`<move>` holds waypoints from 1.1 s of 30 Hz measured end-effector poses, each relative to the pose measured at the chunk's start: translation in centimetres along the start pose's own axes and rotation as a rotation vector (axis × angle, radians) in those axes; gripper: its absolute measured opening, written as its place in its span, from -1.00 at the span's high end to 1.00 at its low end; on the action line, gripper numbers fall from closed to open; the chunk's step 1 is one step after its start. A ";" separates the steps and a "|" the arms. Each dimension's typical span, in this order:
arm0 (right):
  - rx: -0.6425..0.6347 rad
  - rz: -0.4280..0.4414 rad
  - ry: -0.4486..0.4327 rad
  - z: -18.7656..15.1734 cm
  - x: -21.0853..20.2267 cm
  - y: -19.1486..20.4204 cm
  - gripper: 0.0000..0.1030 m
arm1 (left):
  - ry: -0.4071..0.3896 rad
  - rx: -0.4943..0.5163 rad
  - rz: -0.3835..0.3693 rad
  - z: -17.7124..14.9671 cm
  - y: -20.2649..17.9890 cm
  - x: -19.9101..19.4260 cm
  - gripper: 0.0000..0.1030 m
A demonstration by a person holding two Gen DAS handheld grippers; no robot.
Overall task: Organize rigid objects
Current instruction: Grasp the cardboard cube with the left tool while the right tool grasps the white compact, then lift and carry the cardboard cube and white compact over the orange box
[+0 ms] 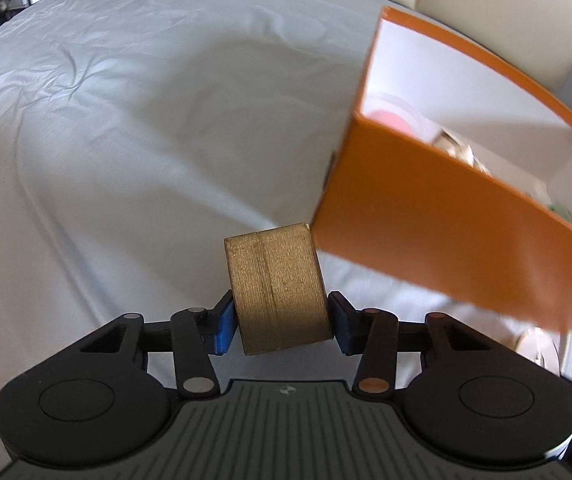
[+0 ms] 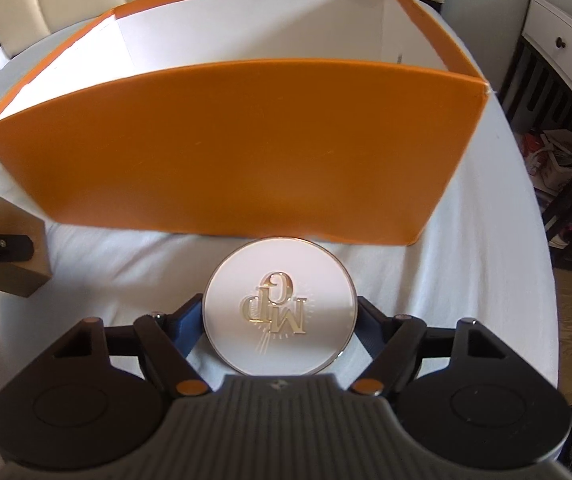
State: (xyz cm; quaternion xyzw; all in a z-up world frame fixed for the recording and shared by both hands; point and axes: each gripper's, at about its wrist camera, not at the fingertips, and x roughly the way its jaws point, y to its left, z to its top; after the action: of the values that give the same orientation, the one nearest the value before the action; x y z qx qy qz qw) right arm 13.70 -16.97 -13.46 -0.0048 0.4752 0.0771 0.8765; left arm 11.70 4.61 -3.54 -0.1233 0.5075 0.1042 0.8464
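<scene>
Right wrist view first: the bed [image 2: 465, 280], spread with a pale grey-white sheet, carries everything. On it stands the big orange box [image 2: 226, 152], open at the top, white inside, its long orange wall facing this camera. Just below that wall lies the round white compact [image 2: 278, 306], gold monogram on its lid, its far edge nearly at the foot of the box. The right gripper [image 2: 280, 320] straddles it, jaws spread wide, a blue pad at each side of the disc; whether the pads actually press on it, I cannot tell. Off towards the left edge of the bed sits the gold block [image 2: 14, 272], with the tip of the other gripper across it.

Over to the left wrist view: the same orange box [image 1: 445, 216] fills the right side, blurred, one corner hanging just over the block, with a pink and white item and other small pieces visible inside. The gold ribbed block [image 1: 280, 292] stands on the sheet [image 1: 126, 140] between the left gripper's [image 1: 282, 326] jaws, half open, both blue pads right up against its sides.
</scene>
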 end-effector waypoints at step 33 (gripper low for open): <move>-0.050 0.032 -0.067 -0.4 -1.6 0.9 -0.46 | -0.023 0.182 -0.148 -2.2 -3.5 -2.1 0.02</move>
State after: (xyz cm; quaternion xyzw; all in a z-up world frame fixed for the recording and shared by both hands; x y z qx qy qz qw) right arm 12.38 -16.32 -12.29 -0.0168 0.4437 0.1030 0.8901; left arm 9.97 0.48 -2.27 -0.0818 0.4945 -0.0036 0.8653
